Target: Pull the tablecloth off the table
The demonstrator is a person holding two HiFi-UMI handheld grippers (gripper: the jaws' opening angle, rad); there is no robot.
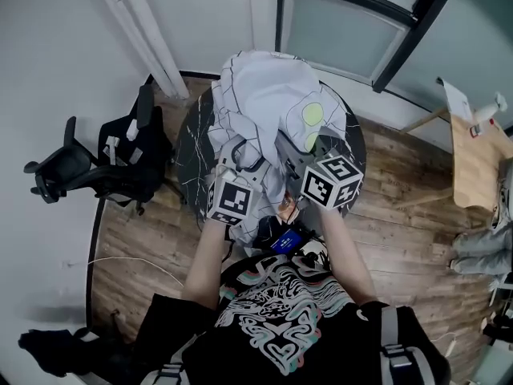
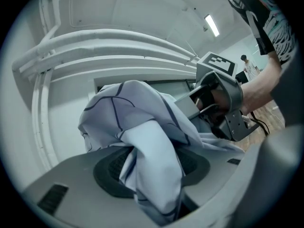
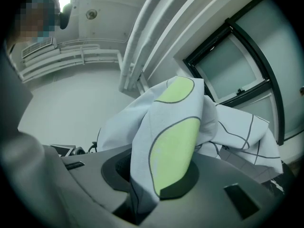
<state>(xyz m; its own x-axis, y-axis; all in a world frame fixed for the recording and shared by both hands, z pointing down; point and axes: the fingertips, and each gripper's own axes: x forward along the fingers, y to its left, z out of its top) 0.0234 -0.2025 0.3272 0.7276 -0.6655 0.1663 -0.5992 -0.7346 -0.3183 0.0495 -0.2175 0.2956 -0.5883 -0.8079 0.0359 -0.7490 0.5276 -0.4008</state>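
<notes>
Two grips on the bunched tablecloth (image 1: pixel 264 95): left gripper (image 2: pixel 154 177), right gripper (image 3: pixel 159 175)

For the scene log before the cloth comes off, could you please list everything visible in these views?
tablecloth: one, pale grey with dark lines and green patches, bunched over the table
table: one, dark marbled, round, centre
office chair: one, black, left of the table
wooden desk: one, light brown, right edge
window: one, dark-framed, far wall
floor: one, brown planks, around the table
left gripper: one, grey, fingers shut on the tablecloth
right gripper: one, grey, fingers shut on a green patch
</notes>
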